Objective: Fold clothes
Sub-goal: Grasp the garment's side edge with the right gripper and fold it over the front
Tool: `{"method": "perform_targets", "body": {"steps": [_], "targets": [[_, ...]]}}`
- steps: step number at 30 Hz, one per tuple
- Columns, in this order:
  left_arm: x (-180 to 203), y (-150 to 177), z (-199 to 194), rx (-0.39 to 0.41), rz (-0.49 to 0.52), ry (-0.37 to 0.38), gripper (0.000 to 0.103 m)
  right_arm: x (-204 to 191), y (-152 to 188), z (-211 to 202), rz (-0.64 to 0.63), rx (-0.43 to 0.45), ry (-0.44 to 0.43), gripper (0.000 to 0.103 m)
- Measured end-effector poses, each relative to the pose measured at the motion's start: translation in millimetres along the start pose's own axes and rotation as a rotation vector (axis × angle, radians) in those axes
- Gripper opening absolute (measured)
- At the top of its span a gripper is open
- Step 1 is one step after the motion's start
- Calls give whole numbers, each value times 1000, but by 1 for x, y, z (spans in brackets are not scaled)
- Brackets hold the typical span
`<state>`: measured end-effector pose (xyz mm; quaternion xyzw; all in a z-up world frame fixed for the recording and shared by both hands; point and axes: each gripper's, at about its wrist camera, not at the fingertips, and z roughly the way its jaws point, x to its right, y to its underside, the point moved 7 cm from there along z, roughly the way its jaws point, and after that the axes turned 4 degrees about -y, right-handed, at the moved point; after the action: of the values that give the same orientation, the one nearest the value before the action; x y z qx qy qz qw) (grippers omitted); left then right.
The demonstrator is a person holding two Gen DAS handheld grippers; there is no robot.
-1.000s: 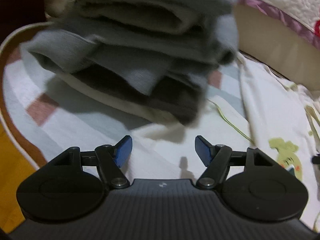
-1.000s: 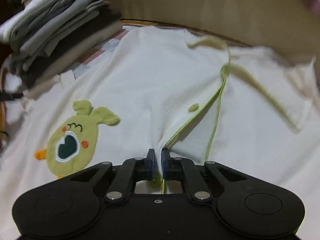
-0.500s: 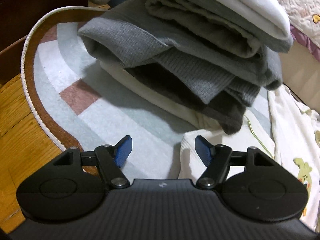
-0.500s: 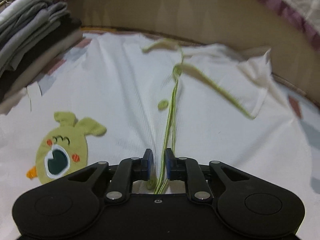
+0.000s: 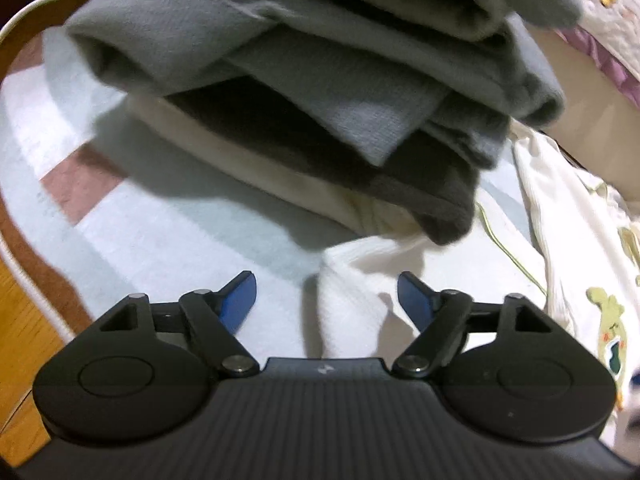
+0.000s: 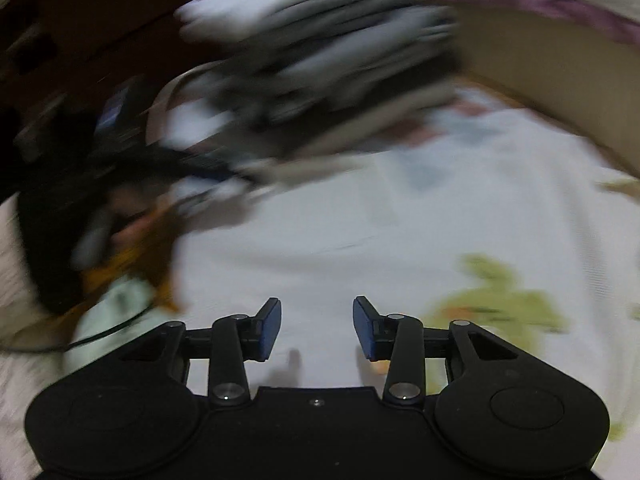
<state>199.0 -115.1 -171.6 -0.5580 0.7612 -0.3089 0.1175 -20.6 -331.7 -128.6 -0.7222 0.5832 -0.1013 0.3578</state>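
A white child's garment [image 5: 568,216] with a green cartoon patch [image 5: 610,330] lies spread flat on the rug. One white corner [image 5: 352,280] of it lies between the blue pads of my left gripper [image 5: 326,298], which is open. In the blurred right wrist view, my right gripper [image 6: 316,328] hangs open over the white garment [image 6: 320,240], with nothing between its pads and the green patch [image 6: 496,300] to its right.
A tall pile of folded grey, dark and white clothes [image 5: 320,80] stands just ahead of the left gripper, also blurred in the right wrist view as the pile [image 6: 320,60]. The striped rug [image 5: 120,200] ends at wooden floor [image 5: 24,320] on the left. A bed edge [image 5: 592,92] rises at right.
My right gripper has opened and let go of the garment's green-trimmed front edge, then swung fast to the left. My left gripper has shifted right, so the white corner now lies between its pads.
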Motion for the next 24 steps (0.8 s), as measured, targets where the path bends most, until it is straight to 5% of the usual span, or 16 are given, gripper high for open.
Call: {"method": "perform_targets", "body": {"steps": [1,2,9,16,17,19,24], "targets": [[6,2,-3,9,47,5,6,-14,1,8,-28,-19,-42,47],[11,5,-10,8,82,13,4,-28,3,15,-57,-37,-84,47],[-2,-1,-114,243,-25,-118,4,-53,12,29,-163,-116,-136,58],[-25,6,-99,221,-133,-120,4,-51,33,36,-260,-167,-74,58],[-26,3,-96,228,-137,-115,4,-51,33,35,-272,-162,-63,55],[-21,-1,-98,268,-101,-118,4,-50,33,34,-298,-153,-43,12],[-10,-9,-94,299,-65,-92,5,-23,11,4,-138,-39,-21,10]]}}
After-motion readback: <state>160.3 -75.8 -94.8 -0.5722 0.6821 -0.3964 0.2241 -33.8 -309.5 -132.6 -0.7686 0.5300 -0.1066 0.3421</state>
